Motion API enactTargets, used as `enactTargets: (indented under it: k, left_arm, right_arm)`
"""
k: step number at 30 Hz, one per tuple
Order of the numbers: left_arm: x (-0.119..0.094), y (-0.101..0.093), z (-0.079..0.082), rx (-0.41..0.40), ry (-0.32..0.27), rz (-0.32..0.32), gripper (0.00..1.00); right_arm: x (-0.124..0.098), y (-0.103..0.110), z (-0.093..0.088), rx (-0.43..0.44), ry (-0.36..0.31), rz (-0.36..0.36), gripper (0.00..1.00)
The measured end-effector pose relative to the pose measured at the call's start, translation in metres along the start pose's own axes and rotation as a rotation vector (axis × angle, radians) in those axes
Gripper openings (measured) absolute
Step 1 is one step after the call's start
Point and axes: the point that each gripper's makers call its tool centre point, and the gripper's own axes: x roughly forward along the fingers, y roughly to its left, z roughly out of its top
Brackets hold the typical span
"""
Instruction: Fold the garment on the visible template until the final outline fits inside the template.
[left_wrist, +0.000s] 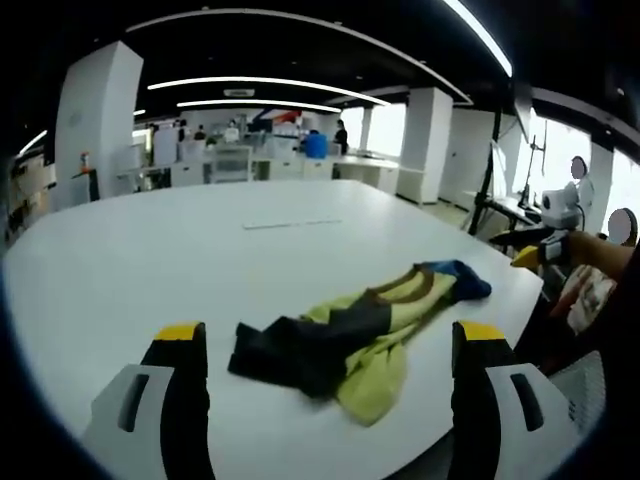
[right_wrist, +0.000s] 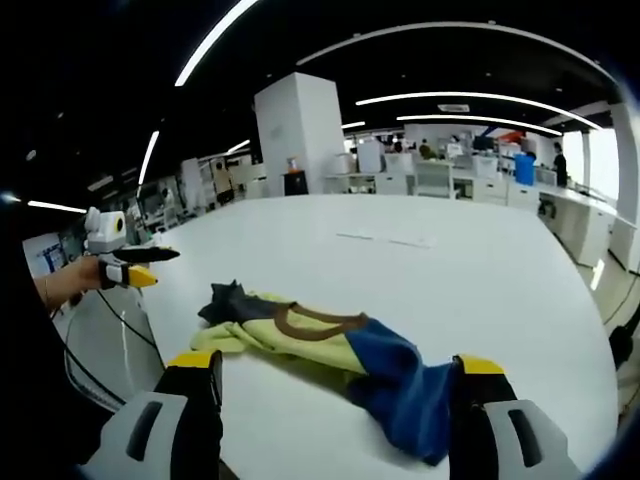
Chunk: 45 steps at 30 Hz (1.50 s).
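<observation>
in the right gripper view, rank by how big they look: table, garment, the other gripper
1. table
2. garment
3. left gripper, held off the table's edge; it sits farther from the camera, so its small look is partly distance.

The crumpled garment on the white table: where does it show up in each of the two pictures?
Left gripper view: the garment lies low and centre, blue end far right.
Right gripper view: it lies low and centre, blue end nearest, at lower right.
Shared landmark: the pale strip on the table beyond.

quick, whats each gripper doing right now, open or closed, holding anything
Left gripper: open, jaws spread wide, holding nothing; the garment lies on the table ahead.
Right gripper: open, holding nothing, jaws either side of the garment.
</observation>
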Motion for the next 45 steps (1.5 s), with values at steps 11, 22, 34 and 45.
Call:
enactTargets:
  k: [11, 22, 34, 45]
  left_arm:
    - [0.005, -0.002, 0.007, 0.018, -0.008, -0.055, 0.93]
    - [0.036, -0.010, 0.002, 0.061, 0.015, -0.164, 0.74]
    - [0.071, -0.016, -0.010, 0.013, 0.057, -0.239, 0.57]
    - [0.090, -0.018, -0.044, 0.012, 0.175, -0.285, 0.39]
  right_arm:
    - [0.005, -0.003, -0.004, -0.001, 0.017, 0.022, 0.90]
    - [0.022, -0.017, -0.008, -0.026, 0.055, 0.046, 0.71]
    - [0.047, -0.035, -0.025, -0.001, 0.134, 0.078, 0.58]
    - [0.056, -0.061, -0.044, 0.000, 0.204, 0.044, 0.33]
